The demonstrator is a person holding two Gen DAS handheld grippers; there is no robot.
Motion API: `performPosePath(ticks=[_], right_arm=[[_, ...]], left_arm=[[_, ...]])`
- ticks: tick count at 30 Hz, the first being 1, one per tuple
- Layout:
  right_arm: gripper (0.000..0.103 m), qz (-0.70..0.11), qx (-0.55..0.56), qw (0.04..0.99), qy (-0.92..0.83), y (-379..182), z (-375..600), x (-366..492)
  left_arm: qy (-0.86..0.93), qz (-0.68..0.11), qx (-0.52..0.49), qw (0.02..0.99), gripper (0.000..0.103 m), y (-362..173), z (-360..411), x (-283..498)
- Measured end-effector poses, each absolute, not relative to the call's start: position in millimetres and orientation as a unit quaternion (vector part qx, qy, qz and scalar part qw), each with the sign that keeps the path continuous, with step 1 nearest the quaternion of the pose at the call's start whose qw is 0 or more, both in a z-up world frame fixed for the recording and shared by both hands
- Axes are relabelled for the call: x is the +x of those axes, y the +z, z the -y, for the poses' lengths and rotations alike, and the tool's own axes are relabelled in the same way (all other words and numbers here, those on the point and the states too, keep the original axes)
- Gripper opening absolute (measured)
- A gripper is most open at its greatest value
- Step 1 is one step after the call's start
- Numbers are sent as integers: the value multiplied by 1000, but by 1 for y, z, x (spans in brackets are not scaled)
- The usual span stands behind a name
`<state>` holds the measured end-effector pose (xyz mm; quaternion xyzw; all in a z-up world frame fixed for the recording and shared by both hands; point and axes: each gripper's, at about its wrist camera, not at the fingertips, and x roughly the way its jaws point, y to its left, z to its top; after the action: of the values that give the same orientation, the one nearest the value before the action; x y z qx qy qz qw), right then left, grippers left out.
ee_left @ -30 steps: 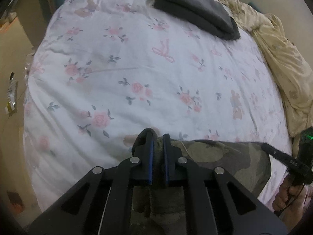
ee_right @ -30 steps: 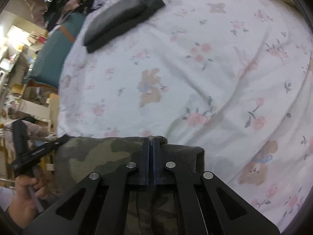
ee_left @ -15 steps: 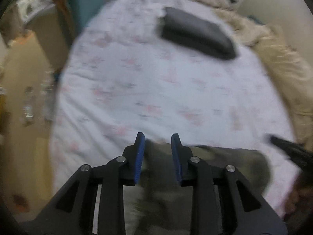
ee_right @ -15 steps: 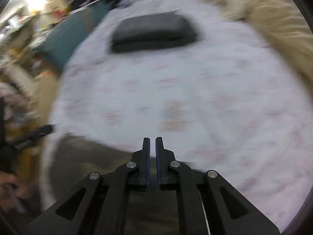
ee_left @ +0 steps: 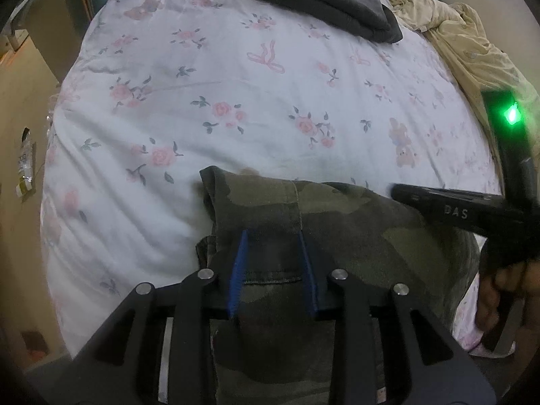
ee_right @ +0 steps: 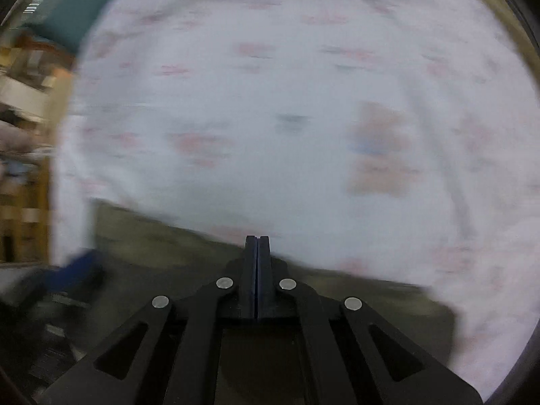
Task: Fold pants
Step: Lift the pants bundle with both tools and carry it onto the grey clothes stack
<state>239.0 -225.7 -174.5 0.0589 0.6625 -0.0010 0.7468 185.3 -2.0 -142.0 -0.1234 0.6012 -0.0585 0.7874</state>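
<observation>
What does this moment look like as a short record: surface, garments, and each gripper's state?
surface: bed with floral sheet
task garment: camouflage pants, folded at the near edge
other garment: dark folded garment at the far end
bedding: beige blanket bunched at the right
left gripper: jaws opening above the pants, pads clear of the cloth
right gripper: shut, nothing visibly held; view blurred

Olive, brown and dark-green camouflage covers the folded cotton pants (ee_left: 341, 226). The white bed sheet (ee_left: 209, 67) carries pink roses, ribbons and small teddy bears — all pale. A folded charcoal-grey garment (ee_left: 324, 0) lies plain; the crumpled blanket (ee_left: 472, 44) is beige — faintly patterned.
</observation>
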Motion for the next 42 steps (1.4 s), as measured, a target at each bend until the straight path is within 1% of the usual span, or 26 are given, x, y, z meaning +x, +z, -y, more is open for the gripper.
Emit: performPosePath(ticks=[4,6,8,9,10,11,13,15,16,17,18,20,21,22,23,24,25,28,33,35,36,37,39,40,41,42], right_arm=[[1,-681,52,727,-73,-182,288,220],[1,-657,80,746,-76,-166,303,207],[1,-602,87,792,-51,-132,293,193],[4,-580,91,809,-35,-120,285,186],[7,-559,108,822,-1,-110,275,178],[7,-554,129,822,34,-109,264,172],[5,-579,149,799,71,-126,252,164],[0,-581,140,800,65,-140,250,157],[0,-572,148,804,66,-142,257,152],[0,-568,163,805,58,-141,266,146],[0,-563,168,808,43,-134,277,142],[2,-548,178,818,12,-119,299,123],[18,-534,197,822,12,-110,314,112],[28,-521,230,822,12,-105,329,101],[68,-510,263,819,15,-105,342,93],[95,-498,304,812,10,-107,355,82],[98,-488,334,806,0,-112,364,73],[98,-518,373,770,-4,-141,365,72],[98,-595,392,699,60,-201,330,86],[96,-587,389,708,50,-210,322,85],[84,-576,385,719,47,-207,321,83],[73,-567,379,730,50,-203,318,81],[57,-564,351,745,59,-193,306,82],[54,-565,329,754,65,-190,298,85],[46,-568,306,761,67,-185,293,86],[33,-565,304,764,69,-182,291,86]], left_arm=[[-48,-596,-127,791,45,-133,1,182],[-50,-585,-128,800,50,-125,1,180],[-61,-564,-128,813,53,-115,5,175],[-72,-555,-129,819,53,-111,8,173],[-93,-545,-125,824,57,-108,14,169],[-104,-544,-117,824,63,-109,19,169],[-122,-562,-96,813,66,-120,30,168],[-112,-573,-78,808,78,-130,28,168],[-103,-576,-76,807,90,-132,23,167],[-72,-582,-67,807,94,-133,14,167],[-40,-584,-67,808,93,-132,4,165],[-20,-582,-118,804,94,-130,-26,160],[-5,-582,-137,801,93,-130,-36,156],[-3,-573,-164,803,93,-129,-46,150],[-20,-567,-190,801,94,-131,-52,145],[-36,-569,-222,791,95,-138,-57,142],[-43,-574,-238,782,95,-144,-58,140],[-87,-596,-259,755,97,-167,-51,142],[-118,-590,-280,748,97,-175,-34,143],[-121,-585,-297,745,96,-177,-29,142],[-118,-585,-293,747,95,-176,-27,140],[-123,-588,-293,744,92,-179,-23,138],[-138,-600,-287,734,86,-183,-17,134],[-149,-605,-273,733,77,-184,-12,134],[-163,-607,-260,734,65,-184,-6,134],[-170,-599,-255,739,60,-181,-4,134]])
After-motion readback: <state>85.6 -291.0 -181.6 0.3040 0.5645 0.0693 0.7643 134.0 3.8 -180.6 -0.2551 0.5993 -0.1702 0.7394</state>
